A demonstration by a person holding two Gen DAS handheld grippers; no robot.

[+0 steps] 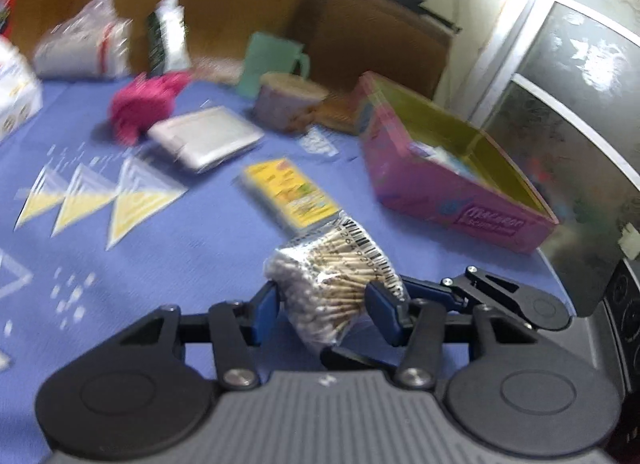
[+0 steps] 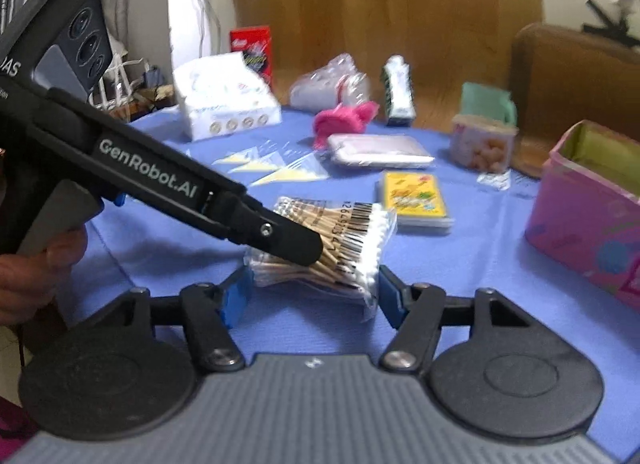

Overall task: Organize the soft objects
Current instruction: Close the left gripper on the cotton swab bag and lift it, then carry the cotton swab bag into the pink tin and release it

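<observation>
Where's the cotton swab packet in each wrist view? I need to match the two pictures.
Left wrist view: the cotton swab packet sits low at centre, clamped between the left gripper's blue pads.
Right wrist view: the same packet lies low at centre on the blue cloth, the left gripper's tip over it, between the right gripper's open pads.
Shared landmark: the yellow card pack just beyond it.
</observation>
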